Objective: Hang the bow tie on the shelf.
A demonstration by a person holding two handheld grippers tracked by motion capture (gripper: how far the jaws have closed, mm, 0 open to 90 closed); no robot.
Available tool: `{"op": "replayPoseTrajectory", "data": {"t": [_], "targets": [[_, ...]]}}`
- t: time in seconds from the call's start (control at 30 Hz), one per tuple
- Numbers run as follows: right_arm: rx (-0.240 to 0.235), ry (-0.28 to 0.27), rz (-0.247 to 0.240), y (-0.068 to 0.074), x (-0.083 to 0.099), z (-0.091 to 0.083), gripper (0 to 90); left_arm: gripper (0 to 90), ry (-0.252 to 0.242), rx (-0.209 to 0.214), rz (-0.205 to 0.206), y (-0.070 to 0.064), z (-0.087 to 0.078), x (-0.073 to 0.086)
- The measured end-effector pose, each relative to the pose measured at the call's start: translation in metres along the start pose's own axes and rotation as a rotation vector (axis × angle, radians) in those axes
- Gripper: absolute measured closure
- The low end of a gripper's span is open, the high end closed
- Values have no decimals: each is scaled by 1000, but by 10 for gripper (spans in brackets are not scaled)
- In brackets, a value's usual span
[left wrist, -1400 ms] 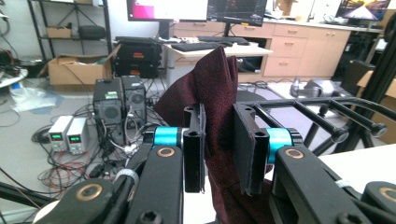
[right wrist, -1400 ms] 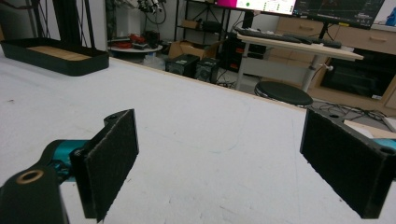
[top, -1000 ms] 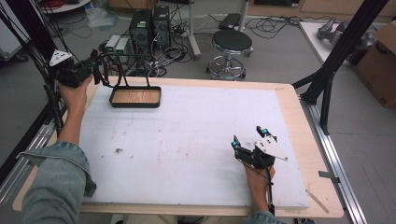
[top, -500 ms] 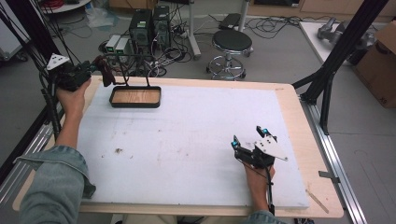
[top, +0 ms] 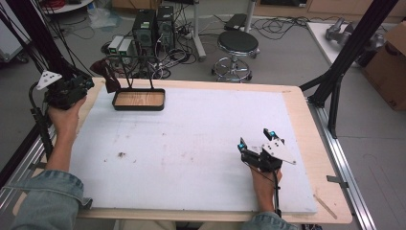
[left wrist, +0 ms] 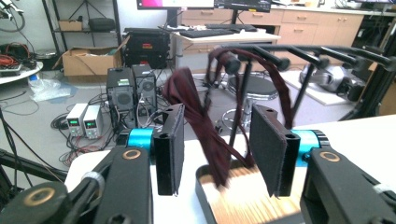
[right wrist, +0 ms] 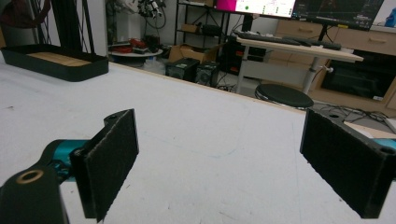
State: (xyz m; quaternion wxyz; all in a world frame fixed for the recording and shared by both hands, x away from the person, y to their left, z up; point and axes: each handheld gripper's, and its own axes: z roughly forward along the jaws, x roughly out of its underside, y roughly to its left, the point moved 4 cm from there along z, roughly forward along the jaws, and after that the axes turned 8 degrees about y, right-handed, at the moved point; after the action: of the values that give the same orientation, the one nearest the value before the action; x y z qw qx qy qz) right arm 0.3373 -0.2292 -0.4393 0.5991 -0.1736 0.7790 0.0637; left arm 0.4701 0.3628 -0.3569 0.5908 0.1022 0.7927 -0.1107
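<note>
**Left tongs lined up on the dark red band at the rack**

At the far left corner of the desk (top: 201, 143), my left tongs (left wrist: 215, 149) hang just off the edge, pointing toward the black metal rack with a wooden-floored tray base (top: 139, 99). A dark maroon fabric band (left wrist: 201, 126) hangs from the rack's horizontal black pegs (left wrist: 299, 52), looped over one of them and drooping toward the tray.

In the left gripper view the band lies straight ahead, between the lines of the two jaws but beyond their tips, so nothing is gripped yet. Its long axis runs mostly up and down, slanting a little, with one strand in front of the gap and another arching off behind the far jaw. The jaws stand apart, wide enough, I judge, to take the near strand if I push forward.

The left hand (top: 64, 120) is plainly the nearer one. My right tongs (top: 256, 141) rest low over the white desk covering near the front right, well apart from the rack, jaws spread wide and empty.

The band looks soft, flat and limp, slightly twisted; I expect it to swing when touched.
</note>
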Motion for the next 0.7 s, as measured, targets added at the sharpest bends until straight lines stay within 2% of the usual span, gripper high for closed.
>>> {"op": "replayPoseTrajectory", "data": {"t": [0.13,0.27,0.5,0.63,0.7], "targets": [[-1,3,-4,0,0,1,106,535,19,-2,33,-6,-11,8],[1,4,-4,-1,0,2,107,513,37,4,49,-15,-19,17],[1,6,11,-2,0,2,106,456,79,23,119,-38,-40,36],[-1,6,7,-2,0,2,106,412,92,27,125,-49,-57,47],[-2,7,9,-1,0,2,106,394,90,34,116,-53,-66,53]]}}
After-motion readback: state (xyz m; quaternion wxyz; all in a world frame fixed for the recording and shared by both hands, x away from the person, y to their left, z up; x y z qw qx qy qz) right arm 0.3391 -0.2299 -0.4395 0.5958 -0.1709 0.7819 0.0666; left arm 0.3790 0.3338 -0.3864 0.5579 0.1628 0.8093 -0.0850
